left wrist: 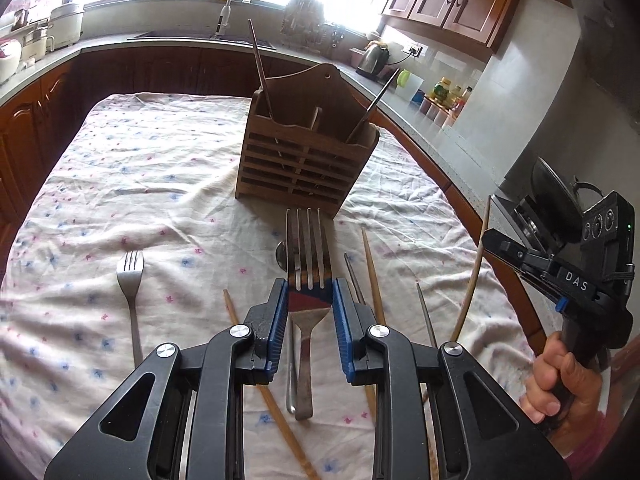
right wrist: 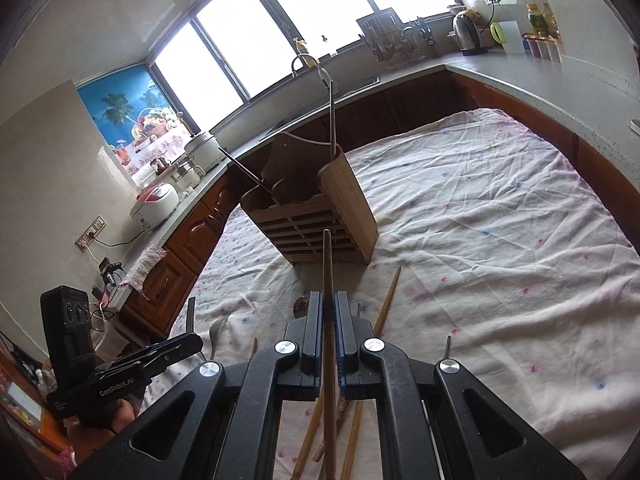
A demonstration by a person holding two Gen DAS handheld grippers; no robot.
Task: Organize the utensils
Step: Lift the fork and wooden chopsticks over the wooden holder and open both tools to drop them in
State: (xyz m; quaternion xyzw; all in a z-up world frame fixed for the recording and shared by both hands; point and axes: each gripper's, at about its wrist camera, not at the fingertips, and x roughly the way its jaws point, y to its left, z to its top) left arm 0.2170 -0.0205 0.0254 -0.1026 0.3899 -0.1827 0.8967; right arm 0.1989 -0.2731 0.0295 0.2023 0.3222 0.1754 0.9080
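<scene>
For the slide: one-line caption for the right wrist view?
Right gripper shut on a wooden chopstick, aimed at the slatted wooden utensil holder on the floral tablecloth.

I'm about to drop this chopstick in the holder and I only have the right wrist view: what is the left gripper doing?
Observer: A fork sits between the left gripper jaws, tines toward the wooden holder. I can't tell whether it is clamped.
Operator: Any other forks out?
Observer: Yes, a second fork lies flat on the cloth, left of that gripper.
</scene>
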